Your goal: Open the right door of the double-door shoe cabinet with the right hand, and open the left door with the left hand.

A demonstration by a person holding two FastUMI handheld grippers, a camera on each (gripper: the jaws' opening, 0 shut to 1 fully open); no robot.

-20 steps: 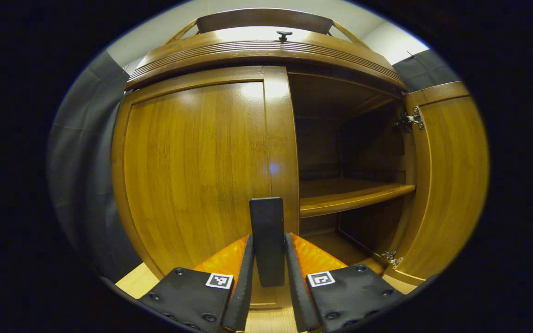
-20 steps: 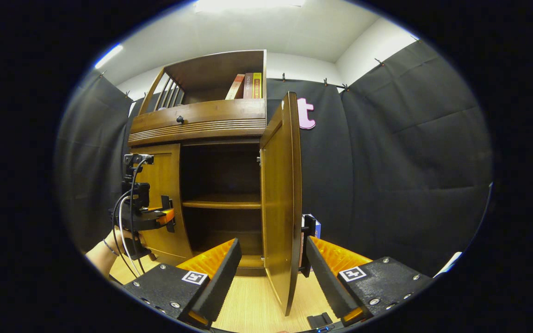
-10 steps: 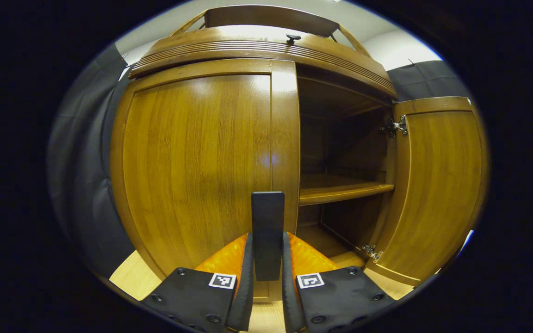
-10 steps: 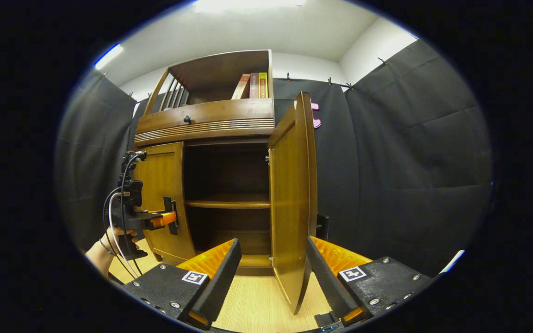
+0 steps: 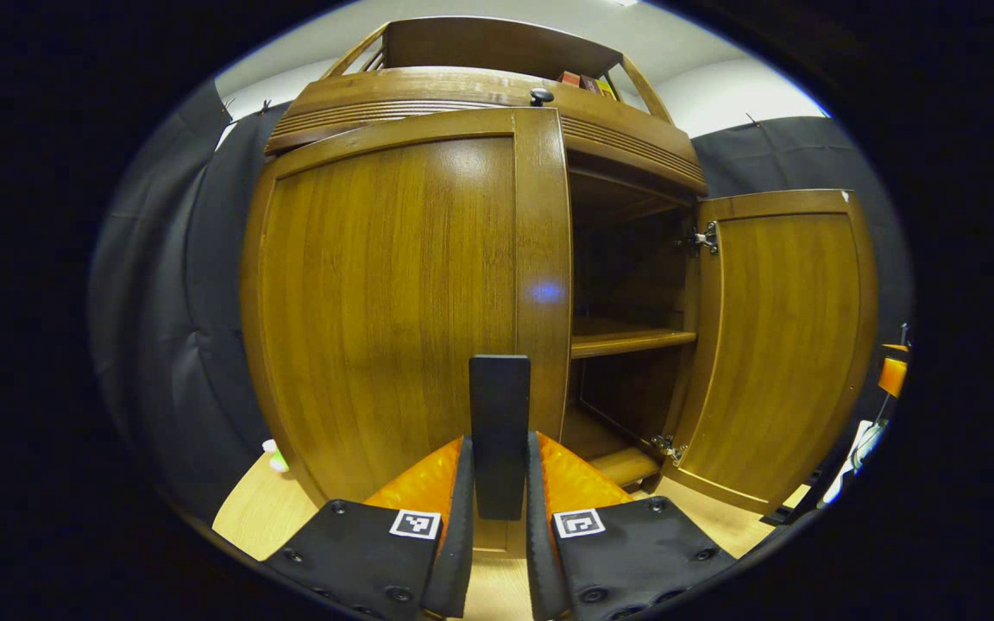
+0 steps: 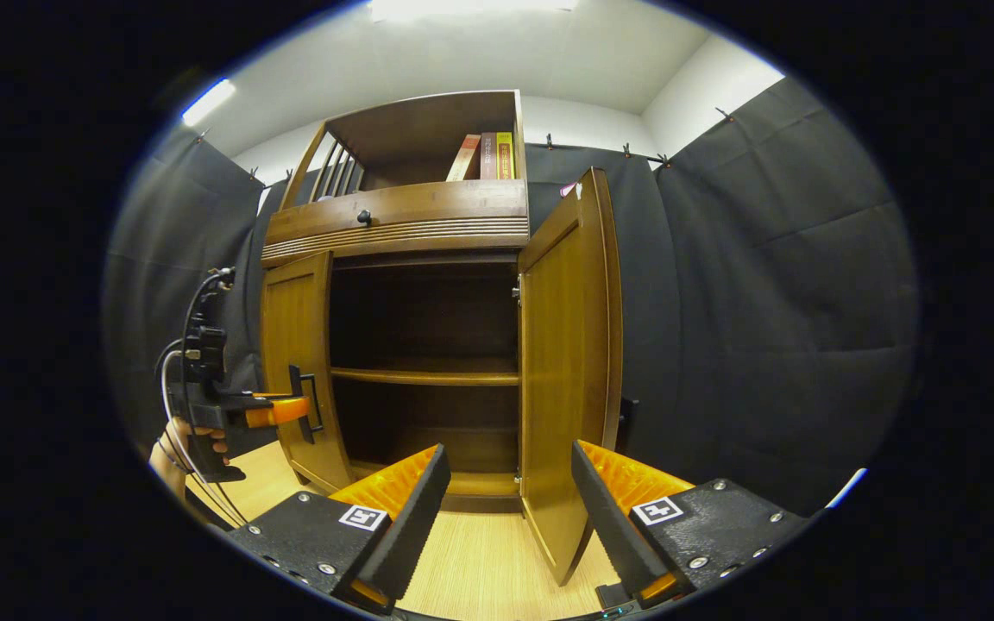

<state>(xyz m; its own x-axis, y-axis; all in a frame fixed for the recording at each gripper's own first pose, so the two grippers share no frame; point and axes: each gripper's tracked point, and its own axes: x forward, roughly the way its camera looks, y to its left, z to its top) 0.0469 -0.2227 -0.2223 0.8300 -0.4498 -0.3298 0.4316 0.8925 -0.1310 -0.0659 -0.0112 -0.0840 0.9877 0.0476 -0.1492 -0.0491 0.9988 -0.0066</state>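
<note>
Left gripper view: door handle (image 5: 500, 435) base hidden.

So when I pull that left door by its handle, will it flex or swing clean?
Probably clean: the left door looks like a solid wood panel, and the right door hangs on metal hinges. The handle sits clamped between the left gripper fingers, so slipping seems unlikely.

1. Your left gripper (image 5: 499, 509) has both fingers pressed on the door handle (image 5: 500, 431) standing upright between its jaws.
2. Your right gripper (image 6: 510, 509) holds its jaws wide apart, gripping nothing.
</note>
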